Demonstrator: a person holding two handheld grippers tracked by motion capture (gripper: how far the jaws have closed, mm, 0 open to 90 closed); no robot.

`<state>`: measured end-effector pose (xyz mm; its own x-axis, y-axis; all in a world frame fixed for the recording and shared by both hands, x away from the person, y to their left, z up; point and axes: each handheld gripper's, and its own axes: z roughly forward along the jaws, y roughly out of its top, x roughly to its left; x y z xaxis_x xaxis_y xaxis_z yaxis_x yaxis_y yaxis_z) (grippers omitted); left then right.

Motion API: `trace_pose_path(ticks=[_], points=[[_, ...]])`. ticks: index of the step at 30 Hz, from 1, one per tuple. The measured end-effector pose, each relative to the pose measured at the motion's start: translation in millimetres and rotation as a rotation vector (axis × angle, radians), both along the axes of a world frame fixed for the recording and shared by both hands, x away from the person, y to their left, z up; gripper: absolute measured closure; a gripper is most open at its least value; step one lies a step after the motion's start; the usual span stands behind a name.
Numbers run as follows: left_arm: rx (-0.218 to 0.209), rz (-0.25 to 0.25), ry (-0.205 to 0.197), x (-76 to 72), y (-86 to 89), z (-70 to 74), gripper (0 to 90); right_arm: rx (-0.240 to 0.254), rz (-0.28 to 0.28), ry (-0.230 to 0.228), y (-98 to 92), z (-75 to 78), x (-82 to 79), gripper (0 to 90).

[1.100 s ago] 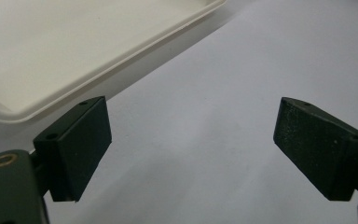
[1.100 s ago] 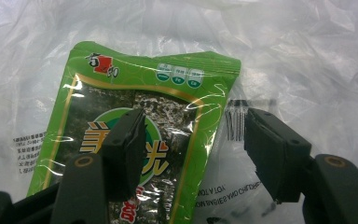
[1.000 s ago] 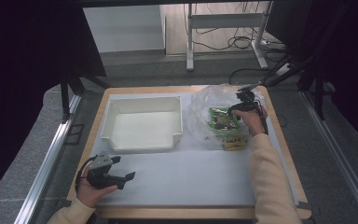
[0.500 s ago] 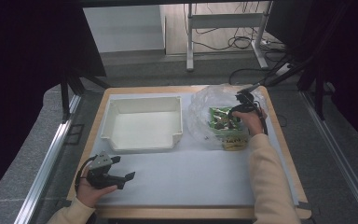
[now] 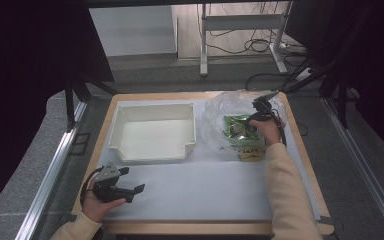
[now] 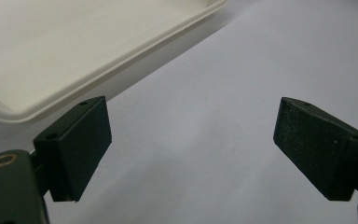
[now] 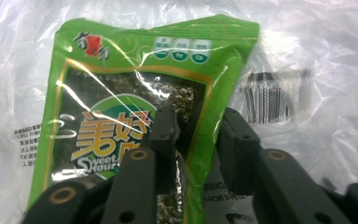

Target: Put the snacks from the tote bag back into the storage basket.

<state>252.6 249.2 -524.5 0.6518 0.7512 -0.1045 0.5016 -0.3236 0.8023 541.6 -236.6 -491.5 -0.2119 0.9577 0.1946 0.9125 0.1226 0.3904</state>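
Observation:
A green snack packet (image 7: 121,93) lies inside a crumpled clear plastic bag (image 5: 220,115) at the table's right back. My right gripper (image 7: 198,130) reaches into the bag. Its jaws have just been closing, and the packet's right edge now stands pinched as a ridge between them. In the high view this right gripper (image 5: 254,116) sits at the far edge of the green packet (image 5: 237,127). My left gripper (image 6: 191,149) rests open near the table's front left, low over the white mat with nothing between its fingers. In the high view the left gripper (image 5: 132,191) points right.
A white empty tray (image 5: 152,150) stands at the back left, its front rim (image 6: 121,70) just beyond my left jaws. A second, yellowish packet (image 5: 251,151) lies in the bag nearer the person. A white mat (image 5: 205,190) covers the wooden table.
The right gripper's jaws have drawn together around the green packet's edge, and the hand has barely shifted. The left hand and its gripper have stayed put.

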Motion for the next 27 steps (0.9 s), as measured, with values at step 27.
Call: trace_pose_path(ticks=[27], points=[[-0.022, 0.005, -0.004, 0.1, 3.7, 0.9, 11.3, -0.058, -0.028, -0.082, 10.6, 10.8, -12.1, 89.2]])
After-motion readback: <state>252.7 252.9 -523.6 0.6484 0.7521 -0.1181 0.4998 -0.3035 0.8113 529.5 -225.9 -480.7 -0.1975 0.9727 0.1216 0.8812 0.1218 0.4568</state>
